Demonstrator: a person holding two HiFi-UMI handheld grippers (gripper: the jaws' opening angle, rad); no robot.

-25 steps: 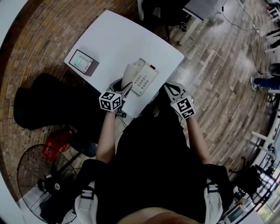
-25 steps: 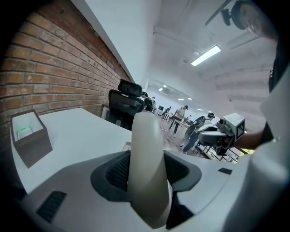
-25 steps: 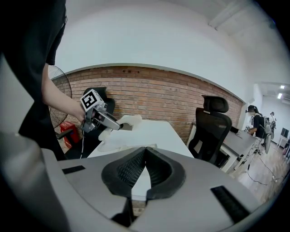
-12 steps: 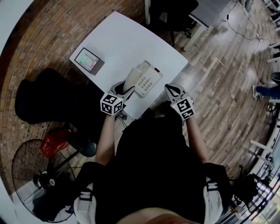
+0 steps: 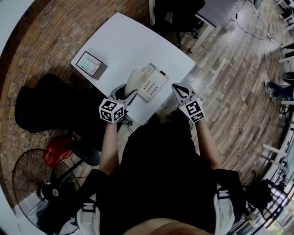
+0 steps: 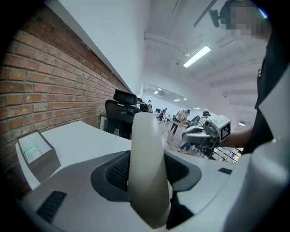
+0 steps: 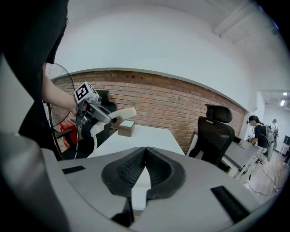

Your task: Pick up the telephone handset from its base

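The main step looks done: the left tool (image 5: 125,94) pinches the cream handset (image 6: 146,172) across its middle, the jaws held partway apart by the body of the handset, which stands nearly upright between them. In the right gripper view the handset (image 7: 121,113) hangs in the air above the level of the white surface (image 5: 124,41), so it appears to be off the phone base (image 5: 152,83), though from the head view it sits over the left part of the base and the gap between them cannot be seen. A pale loop that looks like its cord (image 7: 95,136) drops from the near end, so what is left, by my reading, is only to bring the handset fully away without dragging the base along. The right tool (image 5: 180,89) hovers just off the corner of the surface, to the right of the base, its jaws pressed together on nothing. The base lies close to the near edge and corner, so a tug toward the person could pull it over. A small box with a green screen (image 5: 90,64) sits at the left edge, well apart. A black chair (image 5: 177,13) stands beyond the far side, and there is open room above.
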